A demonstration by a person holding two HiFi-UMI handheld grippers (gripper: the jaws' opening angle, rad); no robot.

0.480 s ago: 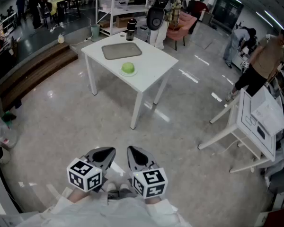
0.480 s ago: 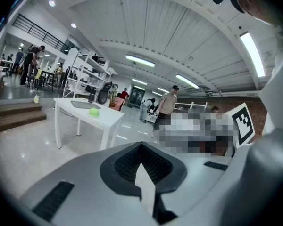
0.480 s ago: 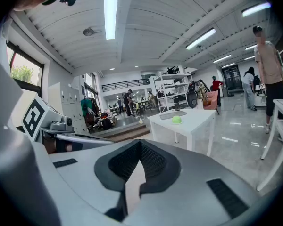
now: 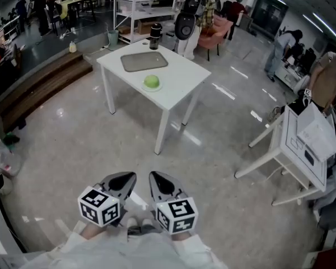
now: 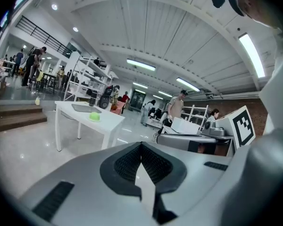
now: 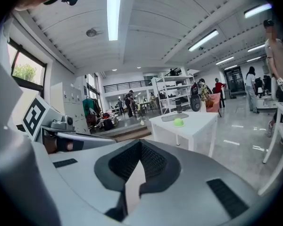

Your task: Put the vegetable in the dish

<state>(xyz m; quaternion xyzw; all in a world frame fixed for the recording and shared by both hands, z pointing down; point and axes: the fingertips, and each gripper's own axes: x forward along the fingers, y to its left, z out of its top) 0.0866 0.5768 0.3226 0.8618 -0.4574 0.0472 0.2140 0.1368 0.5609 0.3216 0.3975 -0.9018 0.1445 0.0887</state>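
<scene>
A round green vegetable (image 4: 152, 81) rests on a small white saucer on the white table (image 4: 179, 88) far ahead of me. A flat grey rectangular dish (image 4: 144, 61) lies just behind it. The vegetable also shows small in the left gripper view (image 5: 95, 117) and the right gripper view (image 6: 178, 122). Both grippers hang close to my body, several steps short of the table. My left gripper (image 4: 123, 179) is shut and holds nothing, its jaws meeting at the tip (image 5: 141, 147). My right gripper (image 4: 158, 179) is also shut and holds nothing (image 6: 140, 145).
A dark jar (image 4: 155, 35) stands at the table's far edge. A second white table (image 4: 302, 144) with papers is at the right, with people beyond it. Wooden steps (image 4: 39, 86) run along the left. Shelving and chairs stand behind the table.
A person at the far right has shifted further right. Both grippers and the vegetable have stayed where they were.
</scene>
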